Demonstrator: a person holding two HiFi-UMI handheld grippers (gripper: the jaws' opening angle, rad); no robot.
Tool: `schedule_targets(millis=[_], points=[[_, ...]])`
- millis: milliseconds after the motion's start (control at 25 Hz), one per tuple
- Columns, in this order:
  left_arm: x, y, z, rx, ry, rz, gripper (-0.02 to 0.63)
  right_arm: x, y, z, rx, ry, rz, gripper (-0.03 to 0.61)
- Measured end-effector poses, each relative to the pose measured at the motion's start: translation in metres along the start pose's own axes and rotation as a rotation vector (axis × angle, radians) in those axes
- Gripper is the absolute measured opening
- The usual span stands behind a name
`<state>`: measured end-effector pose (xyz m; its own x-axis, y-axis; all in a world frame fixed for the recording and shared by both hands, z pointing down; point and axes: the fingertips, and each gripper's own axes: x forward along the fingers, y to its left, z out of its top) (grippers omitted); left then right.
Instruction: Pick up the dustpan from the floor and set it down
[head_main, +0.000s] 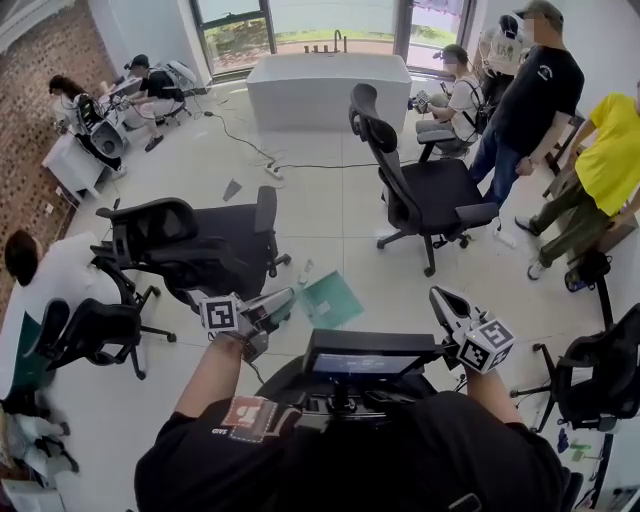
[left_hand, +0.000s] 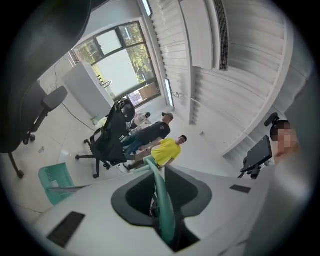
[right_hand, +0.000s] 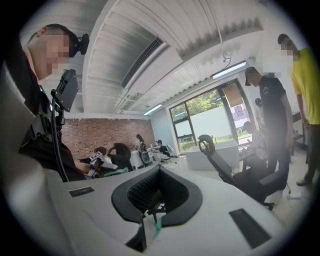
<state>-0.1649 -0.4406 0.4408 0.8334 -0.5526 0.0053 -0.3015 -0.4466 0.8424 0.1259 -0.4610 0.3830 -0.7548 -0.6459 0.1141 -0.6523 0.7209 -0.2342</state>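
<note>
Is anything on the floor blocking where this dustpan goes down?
Nothing large. The dustpan, held by the left gripper, hangs over open floor; a small pale scrap lies just left, the nearest chair further left.

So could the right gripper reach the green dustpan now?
Probably yes. The dustpan hangs out in front, its handle held by the left gripper. The right gripper is level beside it, with only open air between them.
</note>
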Motion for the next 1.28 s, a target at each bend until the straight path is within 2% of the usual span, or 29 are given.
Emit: schedule_targets(millis=[240, 480, 720, 1000, 1280], points=[[0.001, -0.002, -0.013, -0.008, 0.015, 0.020, 0.085, -0.007, 0.002, 0.002, 0.000, 0.002, 0.001, 0.009], [0.000, 0.003, 0.008, 0.004, 0.011, 0.006, 0.091, 0.012, 0.000, 0.007, -0.005, 0.002, -0.005, 0.009], [-0.010, 0.002, -0.016, -0.008, 0.010, 0.029, 0.096, -0.009, 0.008, 0.002, -0.022, 0.001, -0.009, 0.009], [-0.016, 0.046, -0.031, -0.035, 0.030, 0.069, 0.098, -0.001, 0.003, -0.017, -0.004, 0.037, -0.028, 0.009], [-0.025, 0.122, -0.032, -0.096, 0.042, 0.104, 0.094, 0.030, -0.005, -0.044, -0.004, 0.103, -0.061, 0.009]])
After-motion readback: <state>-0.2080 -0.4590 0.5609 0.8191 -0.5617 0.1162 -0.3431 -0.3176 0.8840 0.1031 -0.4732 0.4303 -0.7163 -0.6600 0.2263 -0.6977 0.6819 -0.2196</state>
